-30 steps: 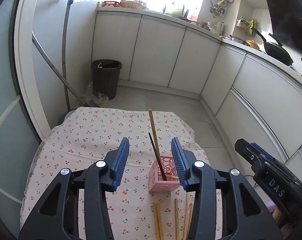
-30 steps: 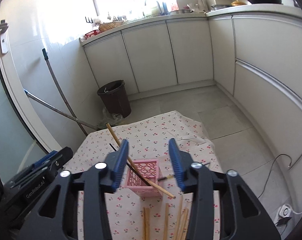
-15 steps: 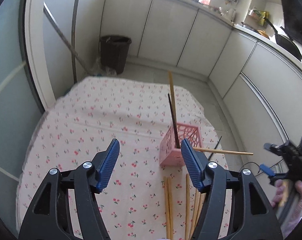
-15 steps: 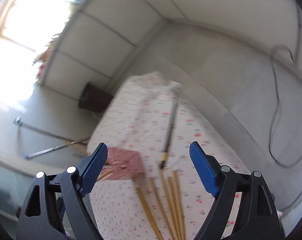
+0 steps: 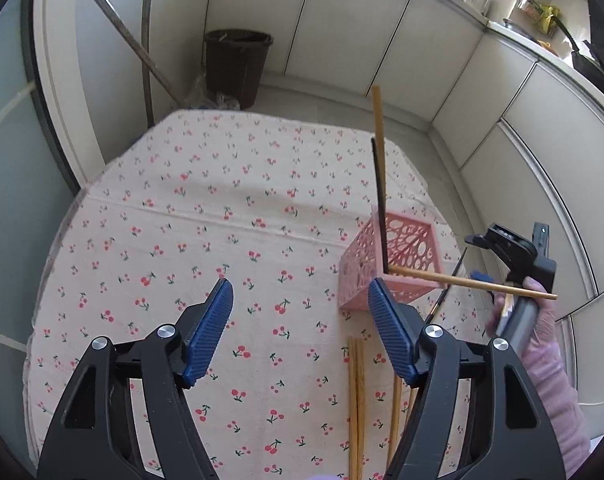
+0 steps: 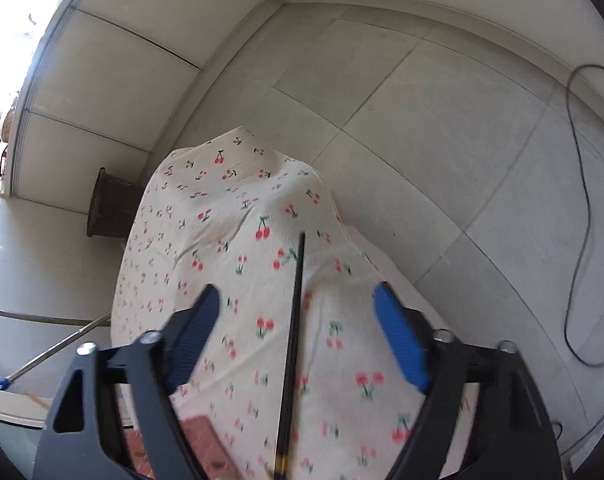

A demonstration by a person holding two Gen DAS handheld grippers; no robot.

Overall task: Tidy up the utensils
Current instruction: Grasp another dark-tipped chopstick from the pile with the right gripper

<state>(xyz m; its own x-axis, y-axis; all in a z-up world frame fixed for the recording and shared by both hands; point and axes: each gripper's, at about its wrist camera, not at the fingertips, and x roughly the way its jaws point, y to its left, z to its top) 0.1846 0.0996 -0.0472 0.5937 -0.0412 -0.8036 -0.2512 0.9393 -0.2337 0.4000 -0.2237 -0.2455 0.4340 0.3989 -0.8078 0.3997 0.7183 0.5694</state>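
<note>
Cherry-print cloth (image 5: 222,216) covered the table in a kitchen with white cabinets. Over it the left gripper (image 5: 300,330) hung with nothing between its widening jaws; the pink basket (image 5: 390,268) stood just to its far right, holding a black chopstick (image 5: 380,204) and wooden ones. The right gripper (image 6: 296,342) straddled a black chopstick (image 6: 296,304) lying on the cloth, its jaws narrowing but the pads still apart from it. More wooden chopsticks (image 5: 356,400) lay near the left gripper.
</note>
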